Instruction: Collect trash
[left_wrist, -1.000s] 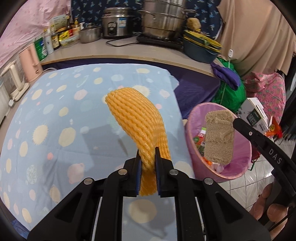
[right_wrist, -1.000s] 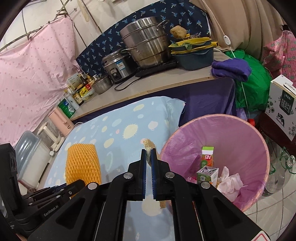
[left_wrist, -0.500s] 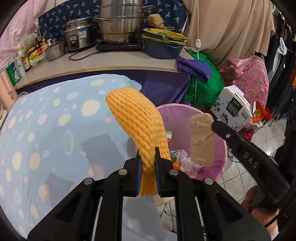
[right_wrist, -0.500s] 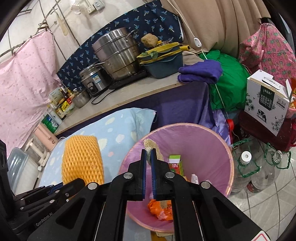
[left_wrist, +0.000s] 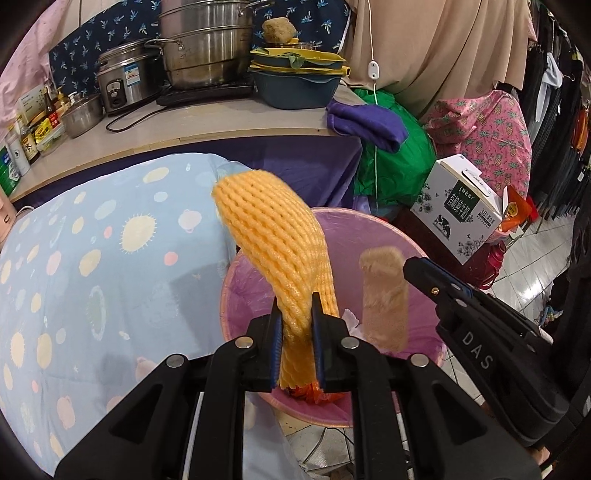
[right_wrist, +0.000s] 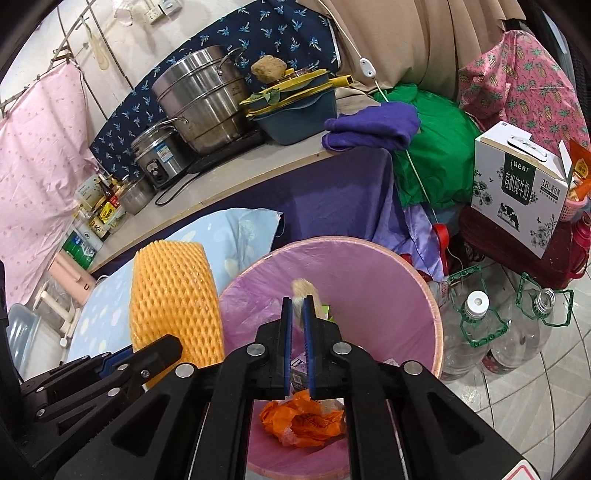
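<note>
Both hands have swung from the bed over the pink bin; left fingers clamp the foam net, right fingers, just loosening, hold the loofah strip; release both well inside the rim

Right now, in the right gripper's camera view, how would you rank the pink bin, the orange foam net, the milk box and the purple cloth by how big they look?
1. Pink bin
2. Orange foam net, though nearness to the camera inflates it
3. Milk box and purple cloth: too alike to rank
</note>
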